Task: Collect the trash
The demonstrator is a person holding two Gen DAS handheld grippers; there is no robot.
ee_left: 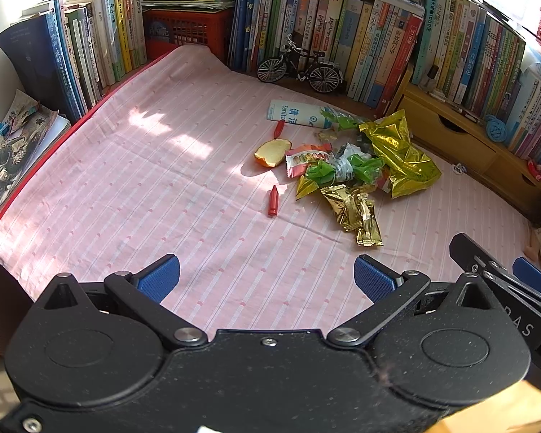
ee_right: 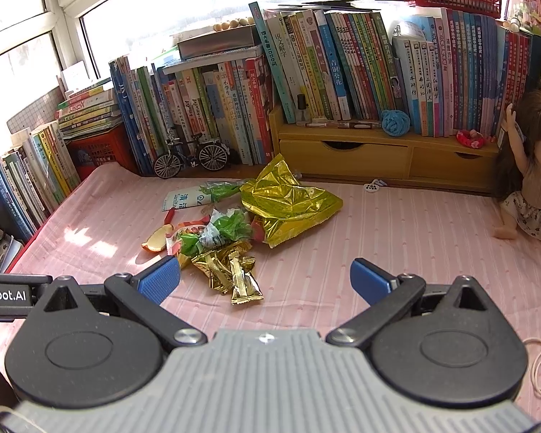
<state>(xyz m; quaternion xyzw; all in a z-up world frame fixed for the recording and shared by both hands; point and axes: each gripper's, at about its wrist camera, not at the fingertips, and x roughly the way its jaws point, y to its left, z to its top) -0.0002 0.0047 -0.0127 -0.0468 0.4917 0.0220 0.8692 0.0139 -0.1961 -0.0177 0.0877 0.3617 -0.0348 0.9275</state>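
— Pink striped cloth (ee_left: 162, 180) carries a wrapper pile (ee_left: 350, 169); red crayon (ee_left: 273, 200) shows only from the left.
— Doll (ee_right: 530, 187) only from the right. Left tool (ee_left: 267, 276) and right tool (ee_right: 265, 276) gape wide, empty.

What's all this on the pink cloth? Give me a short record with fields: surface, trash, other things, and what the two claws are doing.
surface: pink striped cloth
trash pile: large gold foil bag, small gold wrappers, green wrappers, orange peel, all heaped together
loose pieces: two red crayon-like sticks, one apart from the heap
not trash: model bicycle, doll, rows of books
left gripper: open, holding nothing
right gripper: open, near the small gold wrappers
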